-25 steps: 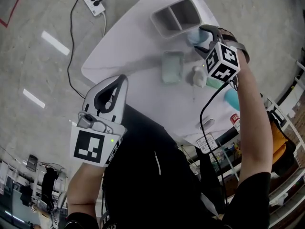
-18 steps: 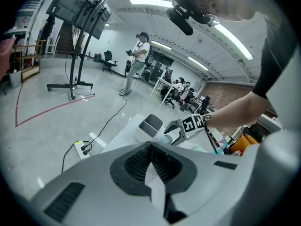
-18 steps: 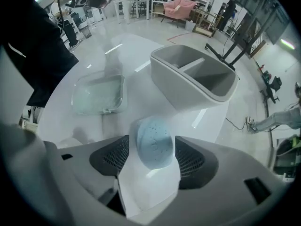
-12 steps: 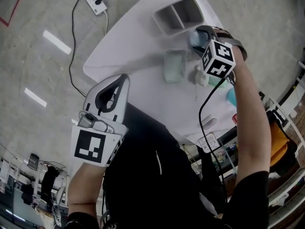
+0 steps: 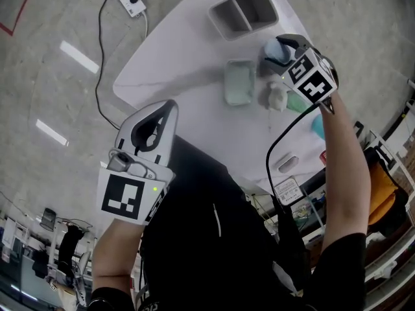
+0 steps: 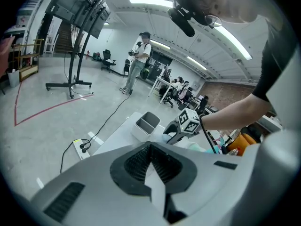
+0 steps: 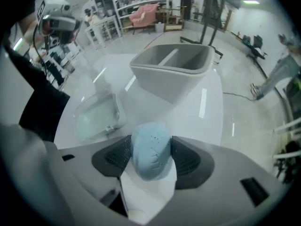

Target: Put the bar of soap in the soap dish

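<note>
Shows the right gripper (image 5: 277,52), jaws just drawn closer, clamping the pale blue bar of soap (image 7: 150,149) at 2 o'clock of the empty soap dish (image 5: 238,84), likely ready for lifting across, and the left gripper (image 5: 167,109) pinched together on nothing at 8 o'clock.

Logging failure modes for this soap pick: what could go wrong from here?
1. The jaws of the right gripper have just been closing on the rounded bar of soap between them; such a smooth shape may squirt out when lifted.
2. The soap dish lies aside with a white object near it; the swing across could knock either.
</note>
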### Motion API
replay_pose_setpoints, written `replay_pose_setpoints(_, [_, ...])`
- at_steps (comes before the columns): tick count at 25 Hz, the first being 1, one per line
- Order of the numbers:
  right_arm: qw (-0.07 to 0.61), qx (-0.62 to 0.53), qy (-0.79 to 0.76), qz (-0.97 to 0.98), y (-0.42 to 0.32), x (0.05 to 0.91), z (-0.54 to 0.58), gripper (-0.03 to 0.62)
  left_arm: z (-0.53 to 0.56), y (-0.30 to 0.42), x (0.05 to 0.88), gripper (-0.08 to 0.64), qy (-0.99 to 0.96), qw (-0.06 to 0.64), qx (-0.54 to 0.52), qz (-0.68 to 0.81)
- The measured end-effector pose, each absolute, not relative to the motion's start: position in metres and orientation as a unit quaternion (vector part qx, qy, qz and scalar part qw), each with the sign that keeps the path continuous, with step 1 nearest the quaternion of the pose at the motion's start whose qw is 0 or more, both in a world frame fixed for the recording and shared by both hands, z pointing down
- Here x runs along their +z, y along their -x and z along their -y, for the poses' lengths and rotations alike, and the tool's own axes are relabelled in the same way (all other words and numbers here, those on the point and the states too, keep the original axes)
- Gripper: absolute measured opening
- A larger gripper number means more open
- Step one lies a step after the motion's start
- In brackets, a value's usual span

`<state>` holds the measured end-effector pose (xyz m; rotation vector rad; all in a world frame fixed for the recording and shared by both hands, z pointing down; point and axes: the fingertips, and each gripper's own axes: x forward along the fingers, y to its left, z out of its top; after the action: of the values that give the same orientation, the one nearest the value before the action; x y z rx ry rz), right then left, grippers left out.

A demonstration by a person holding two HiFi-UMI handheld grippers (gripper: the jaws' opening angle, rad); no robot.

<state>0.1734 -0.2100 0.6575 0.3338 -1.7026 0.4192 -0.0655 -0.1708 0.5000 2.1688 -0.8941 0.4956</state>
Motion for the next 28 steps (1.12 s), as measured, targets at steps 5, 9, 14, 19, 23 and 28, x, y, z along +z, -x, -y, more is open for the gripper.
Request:
replay_pose_setpoints(5, [0.546,0.266,-0.228,0.760,-0.171,0.635,0.210,0.276,0.164,0.062,0.497,0.008,-0.849,0.357,0.194,0.337])
replay_pose_setpoints(9, [0.495,0.296,-0.258,0.775,-0.160,0.613,0.202,0.276,0.160,0.057,0.493,0.008,-0.854,0.352,0.192,0.330])
replay_pose_setpoints(14, [0.459,0.327,-0.279,0.778,-0.131,0.602,0.180,0.276,0.153,0.059,0.489,0.008,-0.856,0.350,0.190,0.329])
replay_pose_setpoints(19, [0.419,0.377,-0.317,0.763,-0.094,0.602,0.160,0.276,0.147,0.065,0.482,0.008,-0.853,0.354,0.184,0.335])
replay_pose_setpoints(23, [0.397,0.402,-0.334,0.755,-0.072,0.598,0.147,0.276,0.140,0.076,0.485,0.008,-0.852,0.349,0.185,0.342])
replay_pose_setpoints(28, [0.370,0.455,-0.380,0.715,-0.071,0.601,0.133,0.276,0.137,0.077,0.485,0.008,-0.847,0.357,0.177,0.351])
